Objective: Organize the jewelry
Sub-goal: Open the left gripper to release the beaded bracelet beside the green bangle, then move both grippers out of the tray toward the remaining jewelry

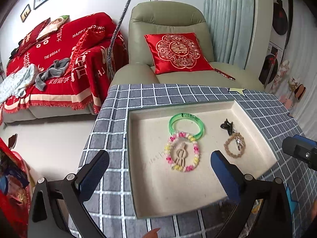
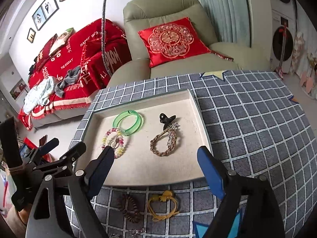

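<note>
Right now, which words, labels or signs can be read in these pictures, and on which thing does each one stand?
"HAPPY WEDDING": on the red sofa blanket, near its top.
"THE BIGDAY": on the same blanket, lower and to the left.
Large white Chinese characters on the blanket: too distorted to read with confidence.
Gold emblem on the red cushion: a double-happiness sign.
Dark print on the green bangle: too small to read.
Faint marks on the tray: unreadable.

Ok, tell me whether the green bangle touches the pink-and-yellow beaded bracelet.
Touching: in the left wrist view the green bangle overlaps the pink-and-yellow beaded bracelet's top rim, with no gap showing.
</note>
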`<action>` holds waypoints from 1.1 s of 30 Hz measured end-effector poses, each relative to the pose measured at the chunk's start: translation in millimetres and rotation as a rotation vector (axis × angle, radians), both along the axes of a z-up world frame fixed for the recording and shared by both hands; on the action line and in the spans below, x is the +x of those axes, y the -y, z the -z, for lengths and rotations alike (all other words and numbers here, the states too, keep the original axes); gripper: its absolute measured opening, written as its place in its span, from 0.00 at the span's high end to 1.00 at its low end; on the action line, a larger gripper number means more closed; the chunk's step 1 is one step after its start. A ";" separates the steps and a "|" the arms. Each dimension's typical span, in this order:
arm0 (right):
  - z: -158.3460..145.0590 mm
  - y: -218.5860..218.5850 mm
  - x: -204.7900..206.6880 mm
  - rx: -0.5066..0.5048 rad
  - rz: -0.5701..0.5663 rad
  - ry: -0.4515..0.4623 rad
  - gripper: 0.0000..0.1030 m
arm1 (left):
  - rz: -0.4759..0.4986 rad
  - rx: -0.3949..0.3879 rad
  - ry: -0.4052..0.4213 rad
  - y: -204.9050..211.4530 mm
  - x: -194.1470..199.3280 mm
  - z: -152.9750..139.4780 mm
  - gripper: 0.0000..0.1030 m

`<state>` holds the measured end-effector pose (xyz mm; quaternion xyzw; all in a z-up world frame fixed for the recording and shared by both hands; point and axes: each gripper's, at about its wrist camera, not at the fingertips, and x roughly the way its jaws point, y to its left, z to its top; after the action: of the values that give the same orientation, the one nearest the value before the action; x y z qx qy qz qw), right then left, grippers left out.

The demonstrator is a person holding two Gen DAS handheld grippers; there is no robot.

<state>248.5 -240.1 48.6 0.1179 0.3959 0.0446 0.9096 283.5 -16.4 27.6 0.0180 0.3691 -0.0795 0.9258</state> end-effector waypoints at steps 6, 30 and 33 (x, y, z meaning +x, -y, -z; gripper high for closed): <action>-1.2 -3.2 -21.3 0.014 0.000 0.025 0.00 | 0.019 -0.020 -0.014 -4.1 -23.0 -5.3 0.00; 30.1 0.5 -92.5 -0.041 -0.043 -0.132 0.00 | 0.159 -0.018 -0.150 -3.9 -114.5 36.8 0.00; 41.3 5.4 -95.0 -0.038 -0.032 -0.163 0.00 | 0.186 0.000 -0.148 1.6 -124.3 42.9 0.00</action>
<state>153.5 -245.5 7.3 0.0976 0.4713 0.0417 0.8755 159.2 -18.0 -15.3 0.0463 0.4332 -0.1660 0.8847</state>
